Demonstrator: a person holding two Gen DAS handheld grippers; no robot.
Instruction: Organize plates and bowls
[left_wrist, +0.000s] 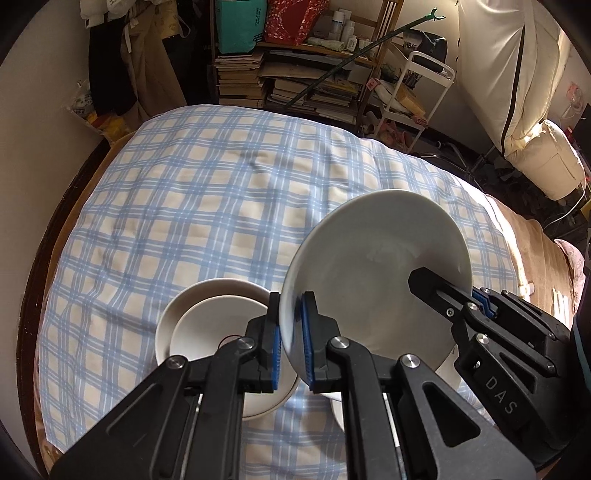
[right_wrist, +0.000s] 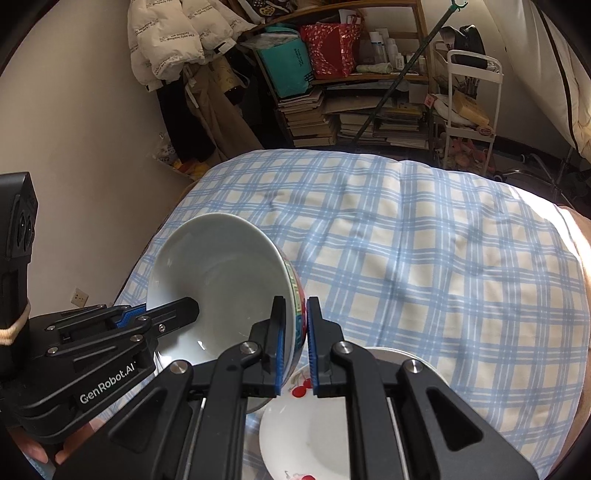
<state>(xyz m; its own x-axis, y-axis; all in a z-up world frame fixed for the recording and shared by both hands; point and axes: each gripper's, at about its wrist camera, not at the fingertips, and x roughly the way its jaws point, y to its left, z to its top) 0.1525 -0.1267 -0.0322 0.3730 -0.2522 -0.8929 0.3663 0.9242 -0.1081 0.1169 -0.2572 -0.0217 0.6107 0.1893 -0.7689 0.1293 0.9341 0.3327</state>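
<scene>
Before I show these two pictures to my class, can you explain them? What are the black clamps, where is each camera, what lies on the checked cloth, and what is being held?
No robot here: a person holds a two-finger clamp in each hand, and each clamp carries a wide-angle camera looking along its fingers. One picture is from the left gripper, the other from the right gripper. Both pinch opposite rims of one bowl, tilted above the cloth. On the cloth lie stacked plates in the left view and a cherry plate in the right view. Shelves and clutter stand behind.
</scene>
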